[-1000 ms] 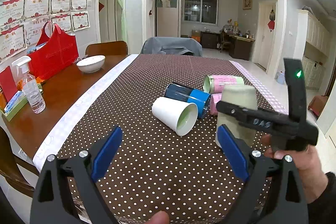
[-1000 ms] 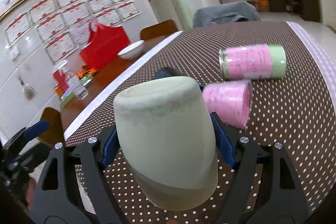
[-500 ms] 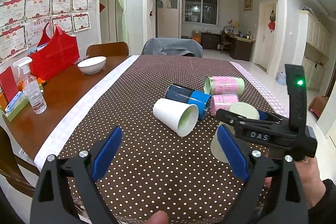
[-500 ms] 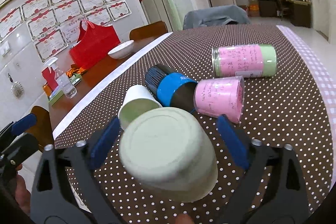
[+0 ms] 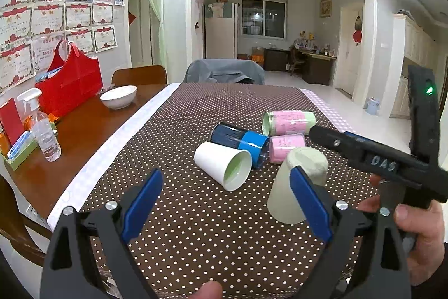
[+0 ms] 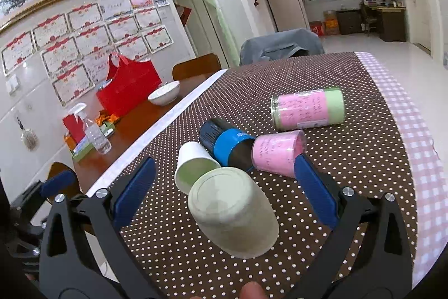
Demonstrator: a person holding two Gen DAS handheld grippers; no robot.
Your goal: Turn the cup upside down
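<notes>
A pale green cup stands upside down, base up, on the dotted tablecloth. It also shows in the left wrist view. My right gripper is open, its blue pads wide apart on either side of the cup and not touching it. My left gripper is open and empty, low over the near part of the table. A white cup lies on its side beyond it, mouth toward me.
A blue-and-black cup, a pink cup and a pink-and-green tumbler lie on their sides behind. A white bowl, red bag and spray bottle stand on bare wood at left.
The right gripper has opened and let go of the pale green cup, which now stands base up on the cloth. The gripper has drawn back a little. The left gripper has barely moved.
</notes>
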